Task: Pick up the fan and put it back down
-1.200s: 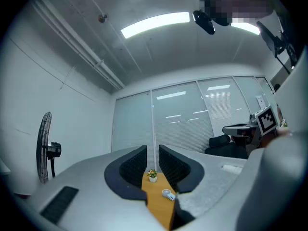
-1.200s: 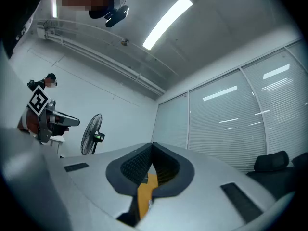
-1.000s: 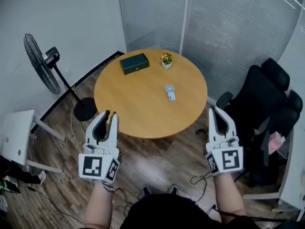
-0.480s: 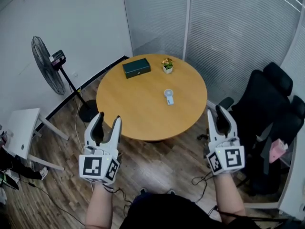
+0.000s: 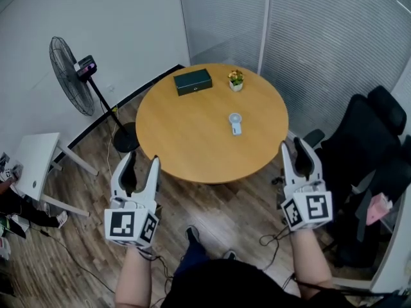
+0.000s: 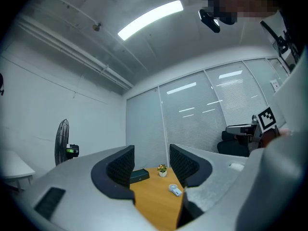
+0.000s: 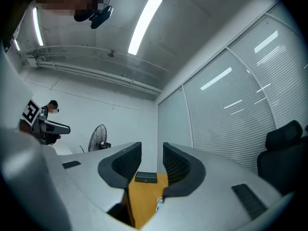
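A small white handheld fan (image 5: 235, 123) lies flat on the round wooden table (image 5: 186, 140), right of its middle. It also shows as the small fan (image 6: 175, 190) between the left jaws' tips in the left gripper view, and as the small fan (image 7: 158, 201) low in the right gripper view. My left gripper (image 5: 142, 159) hangs off the table's near left edge, its jaws opening with nothing between them. My right gripper (image 5: 295, 145) is off the near right edge, jaws also opening and empty. Both are well short of the fan.
A dark green box (image 5: 192, 81) and a little potted plant (image 5: 236, 79) stand at the table's far side. A tall black floor fan (image 5: 72, 76) stands left of the table. A black office chair (image 5: 366, 140) is at the right, a white side table (image 5: 35, 172) at the left.
Both grippers' jaws have spread apart from nearly shut. The head view has shifted, so the table and floor fan sit further right in the picture.
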{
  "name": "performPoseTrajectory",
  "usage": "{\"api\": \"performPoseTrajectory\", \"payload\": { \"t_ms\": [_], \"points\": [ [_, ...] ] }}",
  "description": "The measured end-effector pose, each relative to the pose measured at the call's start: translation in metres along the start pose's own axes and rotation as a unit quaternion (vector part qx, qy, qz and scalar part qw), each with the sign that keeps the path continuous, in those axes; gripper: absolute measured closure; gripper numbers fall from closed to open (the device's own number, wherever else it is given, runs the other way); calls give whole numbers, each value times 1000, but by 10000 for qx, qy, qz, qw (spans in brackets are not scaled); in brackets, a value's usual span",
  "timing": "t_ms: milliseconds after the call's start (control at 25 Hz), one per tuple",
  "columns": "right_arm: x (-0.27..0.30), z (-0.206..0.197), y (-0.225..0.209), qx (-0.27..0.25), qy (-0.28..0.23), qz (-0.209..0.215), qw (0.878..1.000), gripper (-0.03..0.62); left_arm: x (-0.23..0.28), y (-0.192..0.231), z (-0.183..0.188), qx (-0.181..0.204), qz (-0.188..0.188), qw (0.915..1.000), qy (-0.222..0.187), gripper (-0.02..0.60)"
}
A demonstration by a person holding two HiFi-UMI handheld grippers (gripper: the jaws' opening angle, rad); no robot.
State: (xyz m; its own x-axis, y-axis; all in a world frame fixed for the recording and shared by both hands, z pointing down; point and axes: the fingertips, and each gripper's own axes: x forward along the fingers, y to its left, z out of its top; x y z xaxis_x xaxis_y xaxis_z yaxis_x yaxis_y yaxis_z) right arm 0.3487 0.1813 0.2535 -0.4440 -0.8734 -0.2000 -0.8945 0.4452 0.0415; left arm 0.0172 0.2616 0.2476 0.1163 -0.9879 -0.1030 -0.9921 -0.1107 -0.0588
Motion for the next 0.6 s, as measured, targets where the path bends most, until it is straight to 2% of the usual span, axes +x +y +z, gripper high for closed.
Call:
{"api": "performPoseTrajectory", "payload": {
  "t_ms": [280, 600],
  "points": [
    [47, -19, 8, -80, 139, -194, 9997, 450, 39, 50, -22, -186, -12, 9998, 26, 362],
    [118, -39, 23, -282, 390, -565, 9972, 453, 107, 123, -56, -475, -266, 9985, 72, 362]
  ]
}}
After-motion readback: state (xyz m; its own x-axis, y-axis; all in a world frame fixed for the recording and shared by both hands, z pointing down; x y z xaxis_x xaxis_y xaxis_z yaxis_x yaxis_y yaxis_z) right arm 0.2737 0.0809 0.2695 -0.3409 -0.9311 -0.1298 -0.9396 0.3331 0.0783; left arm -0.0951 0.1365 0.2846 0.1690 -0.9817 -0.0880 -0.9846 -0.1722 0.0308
